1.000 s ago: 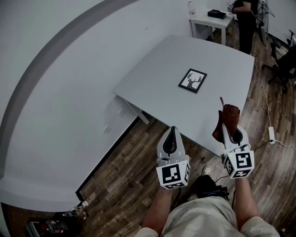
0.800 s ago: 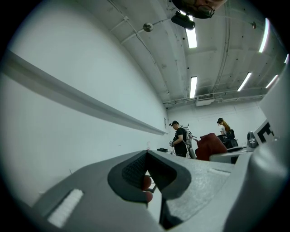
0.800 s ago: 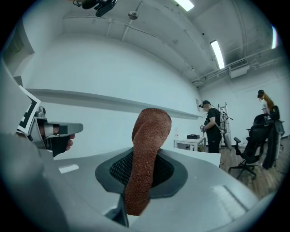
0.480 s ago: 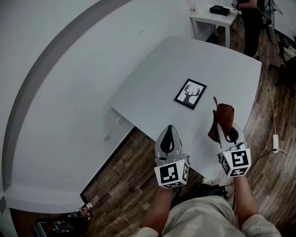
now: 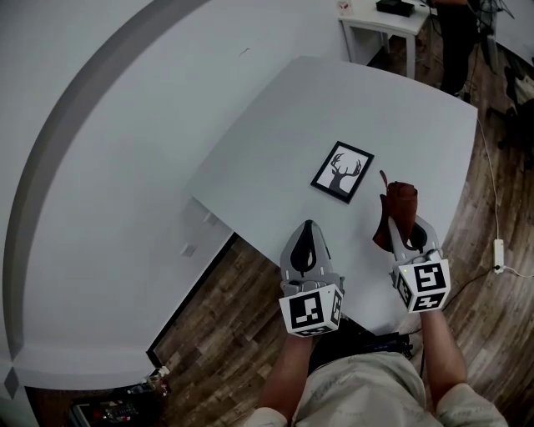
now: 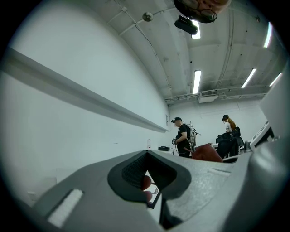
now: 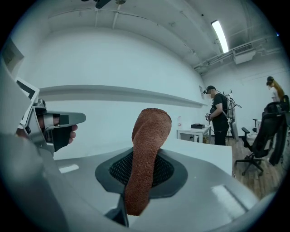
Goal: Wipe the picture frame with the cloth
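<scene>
Cloth: the brown cloth sticks up out of the right gripper, whose jaws pinch it low down as a narrow bunched roll.
Left gripper: the left gripper has its jaws pressed together on nothing and points toward the frame.
Frame: the frame lies flat on the table, set askew to the person, just ahead of both grippers and apart from them; nothing touches it yet.
Risk, sliding: the frame looks loose on a smooth top, so a wipe pressed sideways would likely push it along rather than clean it. Pinning one corner with the free gripper would guard against this.
Risk, grip: the pinch takes only a little of the cloth, so dragging it over the frame's raised edge could pull it free.
Risk, contact: the roll is thin. If the gripper comes down too steeply, hard jaw tips rather than cloth may meet the face of the frame.
Edges: the near table edge runs slantwise under both grippers, and the right edge is close beyond the right gripper. The frame sits well in from all edges.
Open room: bare table lies all around the frame, widest to the left and beyond it. A side table stands well off, past the far corner.
</scene>
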A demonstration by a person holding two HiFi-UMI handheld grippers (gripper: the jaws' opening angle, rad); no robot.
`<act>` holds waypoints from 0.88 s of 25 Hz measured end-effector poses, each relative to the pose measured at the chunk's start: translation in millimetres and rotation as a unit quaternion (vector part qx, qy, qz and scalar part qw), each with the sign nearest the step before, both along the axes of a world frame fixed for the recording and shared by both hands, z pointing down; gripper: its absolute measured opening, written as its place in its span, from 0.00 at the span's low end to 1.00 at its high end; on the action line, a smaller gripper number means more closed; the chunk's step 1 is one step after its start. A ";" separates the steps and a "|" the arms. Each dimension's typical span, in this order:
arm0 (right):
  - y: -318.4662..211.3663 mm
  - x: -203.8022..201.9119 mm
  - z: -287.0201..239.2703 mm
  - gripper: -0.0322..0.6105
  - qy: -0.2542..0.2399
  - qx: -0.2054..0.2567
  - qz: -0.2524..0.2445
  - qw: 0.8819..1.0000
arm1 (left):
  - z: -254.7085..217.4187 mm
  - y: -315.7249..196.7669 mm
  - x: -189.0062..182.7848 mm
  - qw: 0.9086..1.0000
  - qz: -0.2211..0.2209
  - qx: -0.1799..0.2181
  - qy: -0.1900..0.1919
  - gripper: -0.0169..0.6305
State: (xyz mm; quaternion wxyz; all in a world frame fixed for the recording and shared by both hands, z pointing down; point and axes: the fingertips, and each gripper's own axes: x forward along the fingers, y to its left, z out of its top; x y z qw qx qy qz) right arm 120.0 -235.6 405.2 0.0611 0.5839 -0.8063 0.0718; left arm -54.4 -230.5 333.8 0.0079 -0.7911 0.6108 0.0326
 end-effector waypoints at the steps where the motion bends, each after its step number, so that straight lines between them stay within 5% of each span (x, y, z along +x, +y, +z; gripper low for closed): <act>1: -5.9 -3.0 2.0 0.20 0.002 -0.003 0.000 1.000 | 1.6 -6.0 -1.6 1.000 0.002 -0.001 0.000 0.03; 15: -175.5 -48.6 85.4 0.20 0.006 -0.115 0.002 0.993 | 53.9 -92.9 -24.8 0.999 0.027 -0.019 -0.010 0.03; 22: -278.8 -77.7 159.8 0.20 -0.034 -0.248 -0.004 0.968 | 72.1 -122.0 -35.9 0.999 0.025 -0.026 0.015 0.03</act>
